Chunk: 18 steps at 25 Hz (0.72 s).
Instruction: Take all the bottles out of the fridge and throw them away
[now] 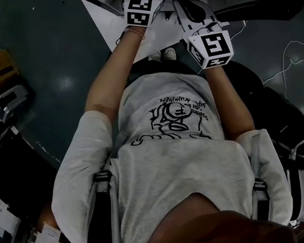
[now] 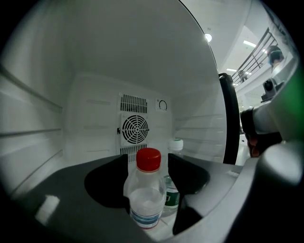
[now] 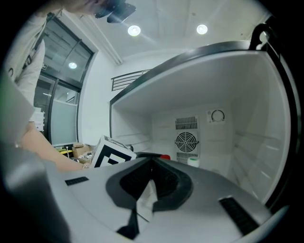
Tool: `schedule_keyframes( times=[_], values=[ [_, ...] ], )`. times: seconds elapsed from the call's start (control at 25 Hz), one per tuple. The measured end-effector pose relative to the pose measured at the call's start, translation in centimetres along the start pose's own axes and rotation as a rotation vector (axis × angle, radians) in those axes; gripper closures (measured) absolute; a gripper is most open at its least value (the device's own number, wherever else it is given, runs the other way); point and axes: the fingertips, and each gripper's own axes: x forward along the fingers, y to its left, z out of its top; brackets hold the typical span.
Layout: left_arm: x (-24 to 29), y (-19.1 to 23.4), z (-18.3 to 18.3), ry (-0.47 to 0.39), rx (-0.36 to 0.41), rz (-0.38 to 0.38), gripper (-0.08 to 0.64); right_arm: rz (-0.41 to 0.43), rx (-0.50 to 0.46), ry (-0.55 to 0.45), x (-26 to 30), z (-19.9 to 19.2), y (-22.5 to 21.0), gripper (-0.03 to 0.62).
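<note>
Head view: a person [image 1: 171, 161] in a grey T-shirt holds both grippers out at the open fridge [image 2: 57, 95].
Landmark: fan grille [image 2: 135, 129] on the fridge's back wall.
Right gripper [image 3: 151, 163]: at the fridge mouth, farthest from the fan grille. Jaws are pressed together at the tips with nothing between them.
Left gripper [image 2: 147, 161]: inside the fridge and nearer the fan grille than the right gripper. Jaws are spread wide and the pads press on nothing.
Red-capped bottle [image 2: 146, 194]: clear, with a blue-banded label. It stands upright on the fridge floor between the left jaws, straight in front of the fan grille, and is not pinched.
White-capped bottle [image 2: 175, 147]: green label, upright. It stands nearer the fan grille than the red-capped bottle and a little to the grille's right. Whether the two bottles touch cannot be told.
</note>
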Motion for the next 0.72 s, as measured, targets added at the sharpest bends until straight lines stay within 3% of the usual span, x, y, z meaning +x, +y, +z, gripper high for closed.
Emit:
schedule_keyframes(
  times=[0.36,0.48,0.72],
  values=[
    [1.0,0.3,0.2,-0.001,0.026,0.007,0.314,-0.013,0.003,-0.003,-0.1,0.0,-0.6,0.583],
    [0.8,0.3,0.5,-0.006,0.044,0.011,0.382,-0.019,0.003,-0.002,-0.3,0.2,-0.6,0.583],
    [0.5,0.3,1.2,-0.034,0.075,0.005,0.396,-0.025,0.008,-0.002,-0.2,0.1,-0.8,0.583]
  ],
)
